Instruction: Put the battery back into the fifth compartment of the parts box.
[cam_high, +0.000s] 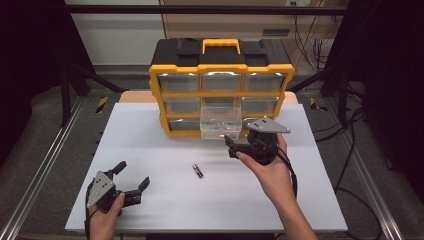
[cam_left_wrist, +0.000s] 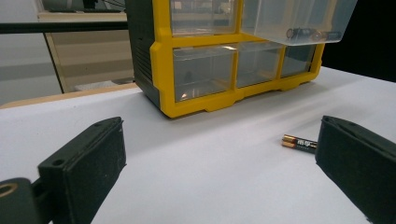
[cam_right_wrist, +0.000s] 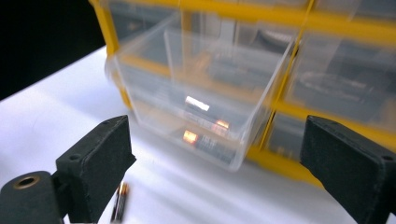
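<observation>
Right claw (cam_high: 231, 145) hangs released before the pulled-out drawer (cam_high: 220, 122), left claw (cam_high: 134, 180) spread low

The high view looks forward and down over the whole tabletop (cam_high: 150, 205) from its near edge. The left claw view sits low, facing the organizer (cam_left_wrist: 163, 60) from afar. The right claw view hovers close before the pulled-out drawer (cam_right_wrist: 196, 107). All three share the loose battery (cam_high: 198, 171).

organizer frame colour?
Yellow frame with a black top; drawers clear. Shows best in the high view.
</observation>
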